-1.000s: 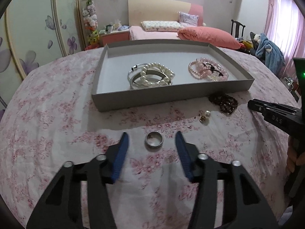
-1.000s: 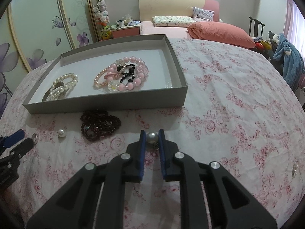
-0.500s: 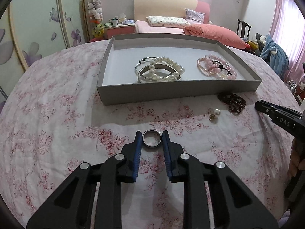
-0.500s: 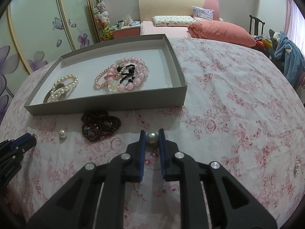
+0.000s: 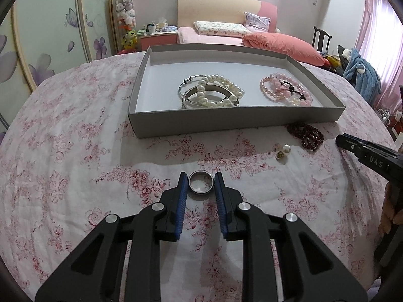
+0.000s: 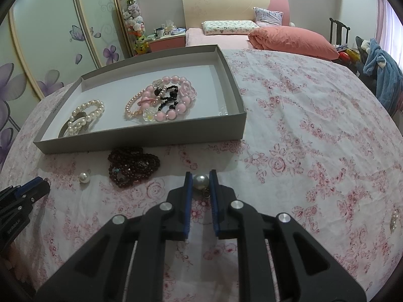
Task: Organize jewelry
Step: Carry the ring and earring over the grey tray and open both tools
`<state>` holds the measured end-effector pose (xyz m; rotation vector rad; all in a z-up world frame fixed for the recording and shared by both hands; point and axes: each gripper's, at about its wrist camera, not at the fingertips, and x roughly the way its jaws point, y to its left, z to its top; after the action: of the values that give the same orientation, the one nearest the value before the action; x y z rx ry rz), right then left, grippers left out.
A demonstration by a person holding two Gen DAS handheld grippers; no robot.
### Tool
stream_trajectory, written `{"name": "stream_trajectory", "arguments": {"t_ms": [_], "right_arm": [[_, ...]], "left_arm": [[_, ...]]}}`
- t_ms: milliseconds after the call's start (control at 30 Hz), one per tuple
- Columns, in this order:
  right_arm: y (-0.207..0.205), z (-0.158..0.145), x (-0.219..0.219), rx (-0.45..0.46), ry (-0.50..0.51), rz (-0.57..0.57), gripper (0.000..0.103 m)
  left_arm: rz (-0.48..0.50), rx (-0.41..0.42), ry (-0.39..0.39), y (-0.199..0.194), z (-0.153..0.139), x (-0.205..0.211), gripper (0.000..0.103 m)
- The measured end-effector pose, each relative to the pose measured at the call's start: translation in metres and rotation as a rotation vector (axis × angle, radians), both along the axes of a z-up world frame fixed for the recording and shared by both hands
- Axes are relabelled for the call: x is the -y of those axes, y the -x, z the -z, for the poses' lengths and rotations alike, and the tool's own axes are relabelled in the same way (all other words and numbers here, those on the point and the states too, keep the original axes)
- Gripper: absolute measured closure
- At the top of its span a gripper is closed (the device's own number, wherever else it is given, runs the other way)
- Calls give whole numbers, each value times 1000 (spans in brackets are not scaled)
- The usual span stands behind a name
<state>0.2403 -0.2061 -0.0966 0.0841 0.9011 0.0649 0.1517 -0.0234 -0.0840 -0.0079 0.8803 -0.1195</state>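
My left gripper [image 5: 201, 185] is shut on a silver ring [image 5: 201, 185] and holds it just above the floral cloth. My right gripper [image 6: 200, 182] is shut on a pearl earring [image 6: 200, 182]. A grey tray [image 5: 234, 122] lies ahead; it holds a pearl bracelet with silver bangles [image 5: 216, 93] and pink bead bracelets [image 5: 286, 92]. It also shows in the right wrist view [image 6: 141, 139]. A dark red bead bracelet [image 6: 132, 164] and a second pearl earring [image 6: 83, 177] lie on the cloth in front of the tray.
The table wears a white cloth with pink flowers [image 5: 63, 151]. A small brooch [image 6: 393, 222] lies at the far right of the cloth. A bed [image 5: 226, 39], a chair with clothes [image 6: 377, 70] and wardrobe doors [image 5: 45, 37] stand behind.
My left gripper has closed on the silver ring and lifted it slightly. My right gripper stays shut on the pearl earring, with little movement.
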Motion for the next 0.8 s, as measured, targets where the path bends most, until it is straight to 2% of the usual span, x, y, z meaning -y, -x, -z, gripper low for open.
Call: {"name": "stream_trajectory", "arguments": {"t_ms": [167,267,500,600,800], "right_arm": [[3,-1,-1,-1,-21,0,90],[12,-10,-5,30,-53,-11,90],[35,-47,-27,162,-100,-64,90],[47,-66,-39,237,-88,-85,90],[67,-94,-51,373,-54,-103,89]], "left_arm": [[-19,0,10,1,0,-7,80],[-41,13,24,5,-4,-15,81],[-73,149,52,23,-35,-25,80],[-69,230,43,35,-50,-21,81],[-57,341,24,49,-69,-11,80]]}}
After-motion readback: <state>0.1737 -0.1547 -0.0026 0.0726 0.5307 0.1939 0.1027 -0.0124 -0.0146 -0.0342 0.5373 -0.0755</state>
